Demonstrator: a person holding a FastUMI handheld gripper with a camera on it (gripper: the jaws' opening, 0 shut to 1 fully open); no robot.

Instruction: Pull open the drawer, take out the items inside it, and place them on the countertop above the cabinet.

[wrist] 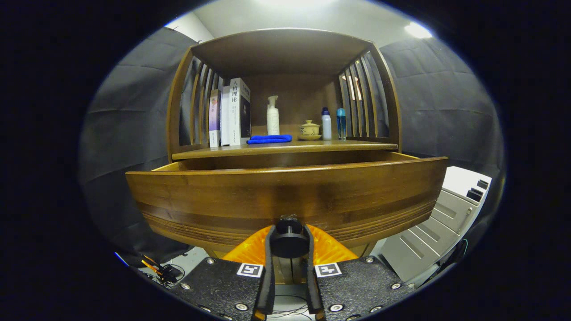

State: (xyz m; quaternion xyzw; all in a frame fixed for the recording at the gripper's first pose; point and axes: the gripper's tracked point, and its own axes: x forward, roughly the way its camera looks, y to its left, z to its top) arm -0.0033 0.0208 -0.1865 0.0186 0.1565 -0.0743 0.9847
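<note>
At the front of a wooden cabinet (285, 89), the gripper (289, 243) is clenched on the dark round knob (289, 240) of the drawer (285, 196), one finger pressed to each side of it. The drawer stands partly pulled out. Its wide front panel lies straight ahead of the fingers at 12 o'clock, its long axis running from 9 to 3 o'clock, square to the line of pull.

The drawer's inside is hidden: the front panel rises above the camera, so nothing within can be made out, nor whether it holds anything at all. In my judgement, the next move hinges on lifting up and over that top edge toward 12 o'clock.

Above the drawer is the countertop (285, 149), the goal for the items. On it, from 10 to 2 o'clock, stand books (229, 113), a folded blue cloth (269, 139), a white pump bottle (272, 117), a small lidded cup (309, 129) and two small bottles (333, 124). Bare space shows along its front edge.
</note>
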